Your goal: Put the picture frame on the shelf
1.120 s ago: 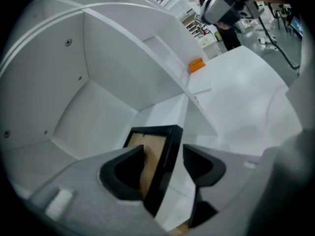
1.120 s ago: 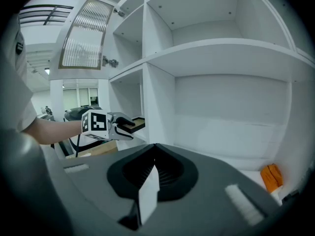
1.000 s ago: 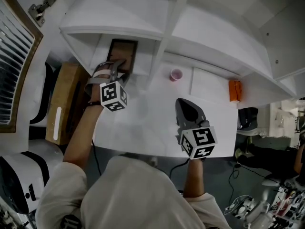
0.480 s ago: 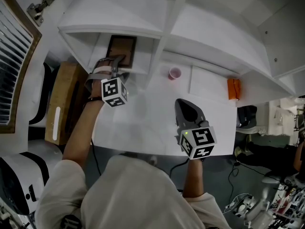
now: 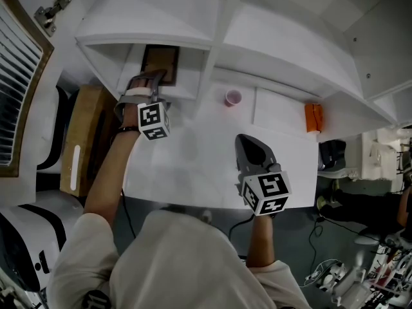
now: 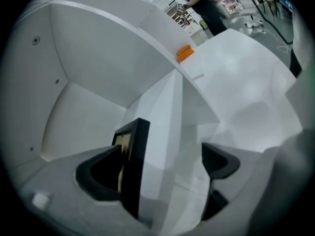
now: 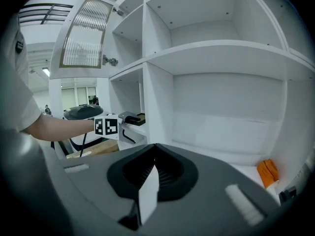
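Head view: picture frame [image 5: 159,62] sat in the shelf's [image 5: 148,40] lower-left bay.
Left gripper view: left gripper [image 6: 160,154] jaws had just been opening, released, with the frame between them.
Right gripper view: right gripper [image 7: 150,168] was clenched, outside the shelf.
Frame was likely light, rigid, fragile; grip its edges.

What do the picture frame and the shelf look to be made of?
The picture frame looks like dark brown wood or a wood-look moulding with a matte finish: its edge is flat and dull, with no shine. The shelf seems to be white painted or laminated board: the panels are smooth and even, with small screw heads in the walls.
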Demonstrator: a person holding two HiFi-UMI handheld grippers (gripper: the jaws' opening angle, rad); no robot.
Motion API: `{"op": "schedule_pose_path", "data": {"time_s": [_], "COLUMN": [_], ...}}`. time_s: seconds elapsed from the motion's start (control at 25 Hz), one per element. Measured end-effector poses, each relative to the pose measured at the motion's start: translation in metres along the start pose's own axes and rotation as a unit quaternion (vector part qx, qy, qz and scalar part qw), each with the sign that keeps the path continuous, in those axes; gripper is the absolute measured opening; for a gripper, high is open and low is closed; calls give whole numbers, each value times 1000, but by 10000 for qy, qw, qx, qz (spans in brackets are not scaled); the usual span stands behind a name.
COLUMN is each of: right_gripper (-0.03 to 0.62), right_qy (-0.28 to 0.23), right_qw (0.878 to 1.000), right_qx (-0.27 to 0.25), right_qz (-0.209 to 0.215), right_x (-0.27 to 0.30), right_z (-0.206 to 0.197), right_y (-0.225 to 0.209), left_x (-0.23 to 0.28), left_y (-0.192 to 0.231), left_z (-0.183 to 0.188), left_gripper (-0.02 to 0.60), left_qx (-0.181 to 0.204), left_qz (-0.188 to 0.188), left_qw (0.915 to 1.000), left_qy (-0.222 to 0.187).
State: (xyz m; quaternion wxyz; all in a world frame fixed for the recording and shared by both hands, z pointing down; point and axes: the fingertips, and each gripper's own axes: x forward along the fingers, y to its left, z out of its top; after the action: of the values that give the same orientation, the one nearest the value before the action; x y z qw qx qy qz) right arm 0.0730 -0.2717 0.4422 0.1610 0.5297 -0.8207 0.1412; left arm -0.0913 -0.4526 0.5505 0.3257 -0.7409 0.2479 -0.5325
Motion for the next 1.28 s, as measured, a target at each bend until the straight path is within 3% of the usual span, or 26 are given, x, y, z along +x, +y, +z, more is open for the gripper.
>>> {"op": "schedule_pose_path", "data": {"time_s": [0.12, 0.32, 0.56, 0.72, 1.04, 1.16, 1.28], "right_gripper": [6, 6, 6, 6, 6, 6, 6], "right_qy": [-3, -12, -41, -48, -182, -237, -299], "right_qw": [10000, 10000, 10000, 9999, 9995, 9992, 9989], "right_qx": [-3, -10, -18, -93, -212, -263, -314], "right_qz": [-8, -45, -42, 22, 144, 186, 201], "right_x": [-3, -11, -20, -24, -39, -46, -56], "right_z": [-1, -3, -5, -6, -1, 1, 4], "right_y": [0, -2, -4, -1, 5, 8, 8], "left_x": [2, -6, -21, -42, -89, -103, -118], "left_y": [2, 12, 11, 10, -4, -21, -40], "left_z": [0, 9, 2, 2, -5, -5, -1], "left_gripper": [495, 513, 518, 520, 516, 491, 431], "left_qx": [-75, -686, -623, -954, -2289, -2532, -2570], "left_qz": [33, 34, 170, 255, 361, 272, 156], "left_qw": [10000, 9972, 9979, 9951, 9719, 9661, 9655], "left_qy": [-28, -300, -11, -71, -405, -419, -378]}}
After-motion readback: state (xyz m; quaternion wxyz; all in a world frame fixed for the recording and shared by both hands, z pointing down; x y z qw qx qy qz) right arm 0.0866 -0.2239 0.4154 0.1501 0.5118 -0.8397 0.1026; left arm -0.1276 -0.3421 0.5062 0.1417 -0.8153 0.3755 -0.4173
